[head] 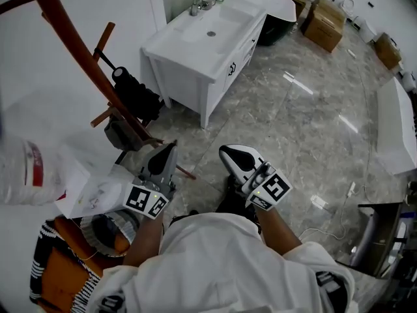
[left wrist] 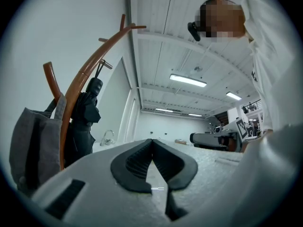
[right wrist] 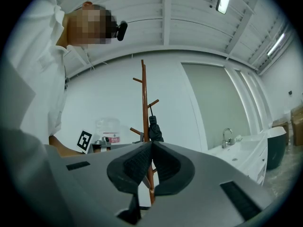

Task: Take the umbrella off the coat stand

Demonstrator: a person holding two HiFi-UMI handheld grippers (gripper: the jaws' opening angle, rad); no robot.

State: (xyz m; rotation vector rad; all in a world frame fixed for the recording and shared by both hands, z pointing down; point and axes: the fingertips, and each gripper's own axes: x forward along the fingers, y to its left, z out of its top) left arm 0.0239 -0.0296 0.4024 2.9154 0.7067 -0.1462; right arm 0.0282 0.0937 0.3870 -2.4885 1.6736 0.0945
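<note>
Clenched jaws are seen on both tools: those of the left gripper are pressed tip to tip with nothing between them, and those of the right gripper are likewise closed on nothing. In the head view the left gripper and right gripper are held side by side, apart from each other, above the marble floor, each carried at the end of a white sleeve.

Beyond the left gripper the coat stand is found, a red-brown wooden pole with pegs. The umbrella, black and folded, is hung by its loop from a peg on the stand, close against the pole, and is touched by neither gripper. A grey bag is hung lower on the same stand. Past the stand, a white vanity cabinet with a tap is set against the wall, and cardboard boxes are stacked near the far edge of the floor.
</note>
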